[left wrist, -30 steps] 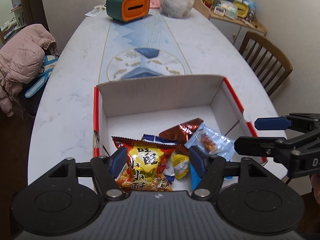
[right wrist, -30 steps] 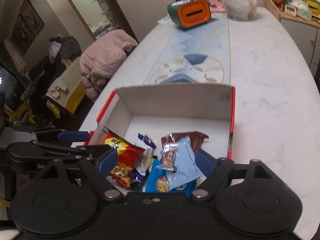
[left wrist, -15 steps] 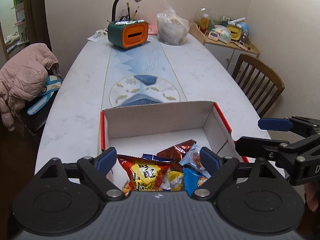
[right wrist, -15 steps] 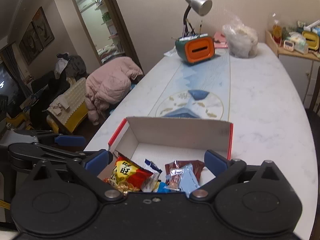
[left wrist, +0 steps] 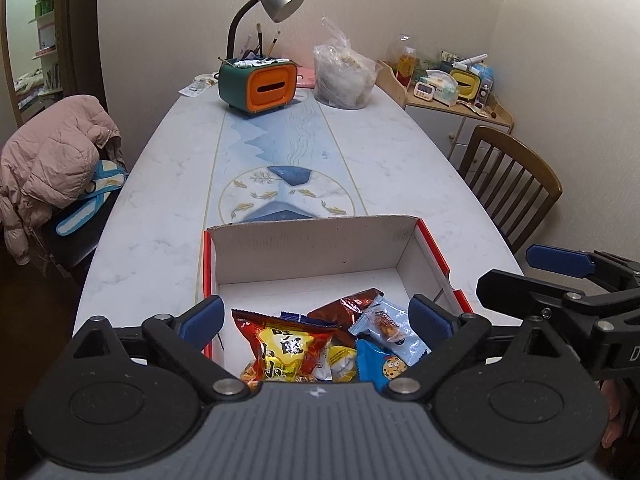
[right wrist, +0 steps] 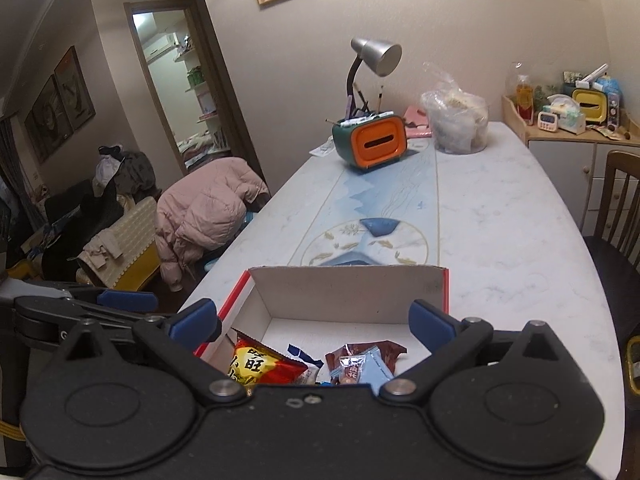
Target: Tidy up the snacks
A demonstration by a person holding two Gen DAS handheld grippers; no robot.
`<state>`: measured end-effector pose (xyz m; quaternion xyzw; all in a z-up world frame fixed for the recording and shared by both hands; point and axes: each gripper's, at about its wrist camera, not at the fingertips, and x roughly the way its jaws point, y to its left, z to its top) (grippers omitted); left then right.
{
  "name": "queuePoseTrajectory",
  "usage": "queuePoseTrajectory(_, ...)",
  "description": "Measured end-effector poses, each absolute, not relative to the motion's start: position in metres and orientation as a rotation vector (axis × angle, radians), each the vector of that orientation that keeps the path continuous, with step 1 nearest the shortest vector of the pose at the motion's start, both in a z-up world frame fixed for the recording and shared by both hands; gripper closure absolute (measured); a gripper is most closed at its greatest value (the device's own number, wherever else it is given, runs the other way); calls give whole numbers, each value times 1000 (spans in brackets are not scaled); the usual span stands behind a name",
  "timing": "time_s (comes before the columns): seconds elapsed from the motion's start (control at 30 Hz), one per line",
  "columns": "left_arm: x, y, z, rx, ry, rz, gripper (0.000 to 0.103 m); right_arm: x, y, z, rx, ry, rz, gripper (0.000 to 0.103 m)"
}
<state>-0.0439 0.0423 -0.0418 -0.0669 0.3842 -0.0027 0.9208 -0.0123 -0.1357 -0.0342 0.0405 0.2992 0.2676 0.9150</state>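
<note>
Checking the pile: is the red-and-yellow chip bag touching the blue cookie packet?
Cannot tell. In the left wrist view a pale packet lies between chip bag and cookie packet.

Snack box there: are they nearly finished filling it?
Looks close. Several packets, including the red-yellow chip bag and blue cookie packet, lie in the cardboard box. Left tongs and right tongs are open, holding nothing. No loose snacks show on the table.

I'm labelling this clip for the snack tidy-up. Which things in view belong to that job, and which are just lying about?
Job:
cardboard box
red-and-yellow snack bag
light blue wrapped snack
blue cookie packet
brown foil packet

Lying about:
desk lamp
orange-and-green organizer
clear plastic bag
pink jacket
</note>
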Motion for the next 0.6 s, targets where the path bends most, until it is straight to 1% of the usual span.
queuePoseTrajectory(0.6, -48, 38, -52, -170, 847, 17, 4, -16, -137, -41, 102, 666, 485, 0)
